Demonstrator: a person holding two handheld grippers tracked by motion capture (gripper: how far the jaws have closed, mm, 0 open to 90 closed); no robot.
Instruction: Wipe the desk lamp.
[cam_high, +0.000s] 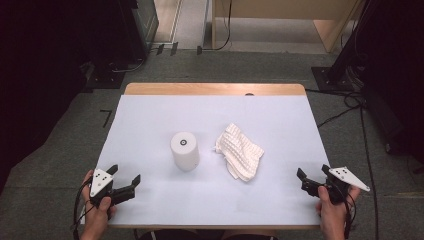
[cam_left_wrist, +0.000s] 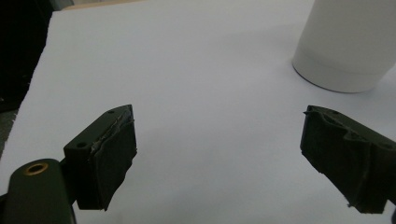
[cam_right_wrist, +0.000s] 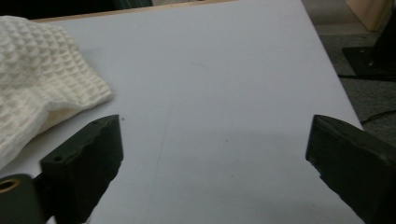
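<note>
A white cylinder (cam_high: 184, 150) stands upright near the middle of the tabletop (cam_high: 150, 115), with a crumpled white waffle-weave cloth (cam_high: 240, 151) just beside it. The left hand-held gripper (cam_high: 125, 178) hovers near the cylinder, jaws spread and empty. The right hand-held gripper (cam_high: 313, 177) sits beyond the cloth, jaws likewise spread.

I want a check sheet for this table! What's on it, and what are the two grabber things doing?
Surface: white sheet over a wooden table, flat.
Job's things: white cylinder upright at centre; white waffle cloth crumpled beside it, apart.
Clutter: nothing seen.
Grippers: left gripper and right gripper open, holding nothing, at the near corners.
Cables: black cable on the floor, right.
Surroundings: grey carpet, dark stands, wooden furniture behind.
</note>
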